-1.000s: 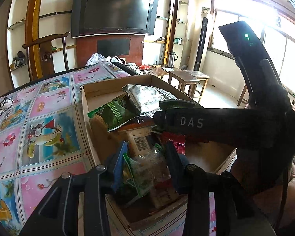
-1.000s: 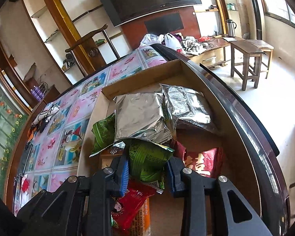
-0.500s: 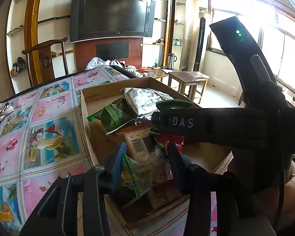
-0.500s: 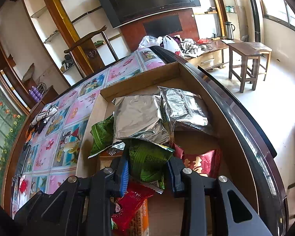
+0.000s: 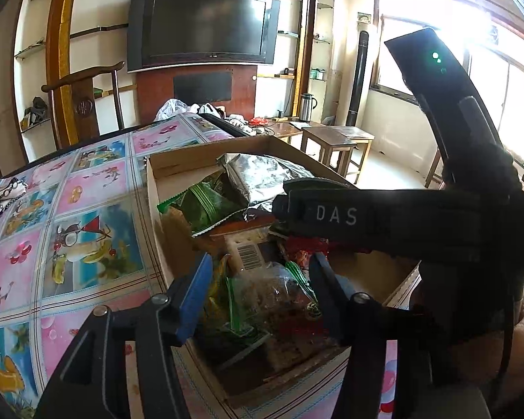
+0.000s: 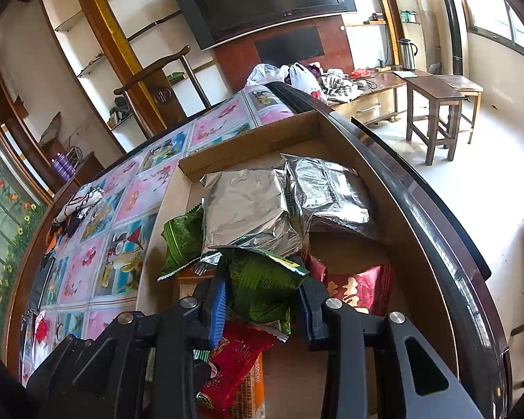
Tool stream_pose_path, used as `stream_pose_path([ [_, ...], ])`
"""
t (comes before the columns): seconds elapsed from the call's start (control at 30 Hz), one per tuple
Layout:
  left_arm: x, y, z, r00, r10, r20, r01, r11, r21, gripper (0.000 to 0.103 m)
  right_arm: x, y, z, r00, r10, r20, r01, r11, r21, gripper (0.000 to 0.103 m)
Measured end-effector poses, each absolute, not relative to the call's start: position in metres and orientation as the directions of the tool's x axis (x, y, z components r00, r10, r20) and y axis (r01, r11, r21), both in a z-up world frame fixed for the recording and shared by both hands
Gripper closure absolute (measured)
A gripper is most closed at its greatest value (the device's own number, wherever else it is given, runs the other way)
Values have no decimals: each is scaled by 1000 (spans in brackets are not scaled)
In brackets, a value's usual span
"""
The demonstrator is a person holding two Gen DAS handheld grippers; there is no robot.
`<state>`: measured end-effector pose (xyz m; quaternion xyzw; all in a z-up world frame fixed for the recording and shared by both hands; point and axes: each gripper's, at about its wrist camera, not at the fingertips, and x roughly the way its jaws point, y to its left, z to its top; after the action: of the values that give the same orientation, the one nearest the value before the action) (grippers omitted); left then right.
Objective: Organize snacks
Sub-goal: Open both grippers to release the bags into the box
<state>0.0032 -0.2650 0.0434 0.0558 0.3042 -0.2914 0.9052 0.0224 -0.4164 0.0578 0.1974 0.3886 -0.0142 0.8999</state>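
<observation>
Both grippers hang over the shallow brown cardboard box (image 6: pixel 248 143) of snacks, which sits on the table under a bright flower-and-fruit patterned tablecloth (image 5: pixel 87 216).

The left gripper (image 5: pixel 260 279) has just been opening its jaws; they stand spread now, and the clear packet with green edges and brown contents (image 5: pixel 269 296) lies loose between them on the pile in the near end of the box, the pads off it.

The right gripper (image 6: pixel 262 296) has also just begun opening, only slightly. The crumpled green foil packet (image 6: pixel 262 286) sits between its jaws and the pads look to be pressing its sides.

Behind that lie two silver foil bags (image 6: pixel 248 213) side by side, with a dark red packet (image 6: pixel 353 286) to the right and a bright red wrapper (image 6: pixel 237 356) underneath.
</observation>
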Motion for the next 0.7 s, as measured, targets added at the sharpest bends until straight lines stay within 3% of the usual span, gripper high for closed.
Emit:
stream_pose_path([
  [0.27,4,-265,43,646,-493,-583,559,826,-78,32,21,-416,61,705,124,-698,179,921,345,57],
  [0.7,3,-262,46,660,-491,-569,551,831,-77,20,18,-419,66,725,120,-678,175,920,351,42],
])
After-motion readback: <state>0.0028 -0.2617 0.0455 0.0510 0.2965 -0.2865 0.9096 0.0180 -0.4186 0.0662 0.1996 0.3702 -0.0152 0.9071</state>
